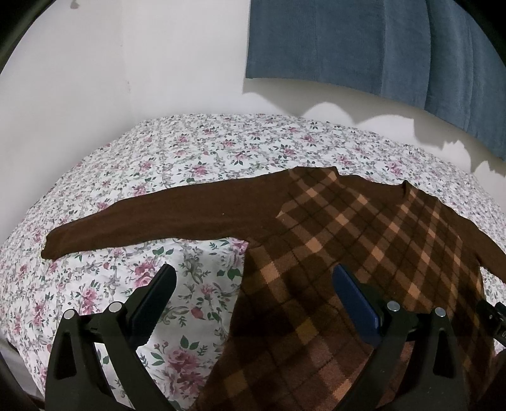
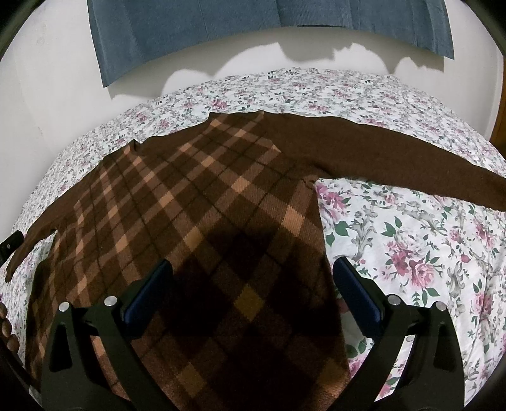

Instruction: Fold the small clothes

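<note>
A brown sweater with a tan plaid front (image 1: pixel 348 240) (image 2: pixel 189 202) lies flat on the floral bedspread, both plain brown sleeves spread out sideways. Its left sleeve (image 1: pixel 151 218) stretches toward the bed's left side, and its right sleeve (image 2: pixel 395 158) runs to the right. My left gripper (image 1: pixel 254 275) hangs open above the sweater's lower left edge, one finger over the bedspread and the other over the plaid. My right gripper (image 2: pixel 253 268) hangs open above the lower right part of the body, its right finger (image 2: pixel 354 284) past the side edge. Neither holds anything.
The floral bedspread (image 1: pixel 196 148) (image 2: pixel 411 240) covers the whole bed. White walls meet in a corner behind it, and blue cloth (image 1: pixel 363 47) (image 2: pixel 189 25) hangs on the back wall. A person's fingers (image 2: pixel 6 328) show at the far left edge.
</note>
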`<state>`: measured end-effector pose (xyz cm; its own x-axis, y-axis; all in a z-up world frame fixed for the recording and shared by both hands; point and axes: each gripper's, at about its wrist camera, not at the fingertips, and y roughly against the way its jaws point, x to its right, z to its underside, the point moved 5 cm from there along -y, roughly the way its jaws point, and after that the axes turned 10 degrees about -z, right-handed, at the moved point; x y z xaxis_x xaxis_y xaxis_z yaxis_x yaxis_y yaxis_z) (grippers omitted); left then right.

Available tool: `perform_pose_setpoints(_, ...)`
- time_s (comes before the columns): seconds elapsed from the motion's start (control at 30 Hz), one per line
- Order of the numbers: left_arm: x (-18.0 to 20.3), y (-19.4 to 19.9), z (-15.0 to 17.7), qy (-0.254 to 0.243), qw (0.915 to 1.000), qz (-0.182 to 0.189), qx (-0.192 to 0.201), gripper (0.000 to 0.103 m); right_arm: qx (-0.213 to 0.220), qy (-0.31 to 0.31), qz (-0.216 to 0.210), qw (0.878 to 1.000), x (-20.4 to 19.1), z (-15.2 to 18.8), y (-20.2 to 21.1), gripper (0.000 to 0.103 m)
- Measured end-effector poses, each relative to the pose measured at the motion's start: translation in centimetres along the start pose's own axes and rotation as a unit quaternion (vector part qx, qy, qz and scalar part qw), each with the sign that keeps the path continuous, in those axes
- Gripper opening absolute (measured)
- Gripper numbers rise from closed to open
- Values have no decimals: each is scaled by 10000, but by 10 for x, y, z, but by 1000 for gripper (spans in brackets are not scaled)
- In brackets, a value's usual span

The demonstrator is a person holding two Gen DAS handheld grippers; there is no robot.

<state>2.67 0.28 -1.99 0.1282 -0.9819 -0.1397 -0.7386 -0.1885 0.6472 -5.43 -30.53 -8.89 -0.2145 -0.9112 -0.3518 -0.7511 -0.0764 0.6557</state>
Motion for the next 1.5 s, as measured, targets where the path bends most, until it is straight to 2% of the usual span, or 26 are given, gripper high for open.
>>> perform_pose_setpoints(1.03,0,-1,1,-14,10000,1,7,98,-8,-3,-1,10000,0,0,-1,101)
perform_pose_setpoints(1.13,0,-1,1,-1,10000,25,-11,98,-8,-16,-8,10000,0,0,-1,101)
perform_pose_setpoints(1.23,-6,-7,3,125,9995,240,-144,98,44,-81,-20,10000,2,-1,1,101)
perform_pose_setpoints(1.33,-9,-15,4,106,9987,387,-315,98,169,-284,-74,9994,16,-10,10,101)
perform_pose_setpoints(1.4,-14,-17,4,156,9983,483,-295,98,318,-495,-96,9982,33,-20,21,101)
perform_pose_setpoints(1.5,-20,-20,0,207,9982,509,-220,98,670,-954,-83,9931,79,-39,44,101)
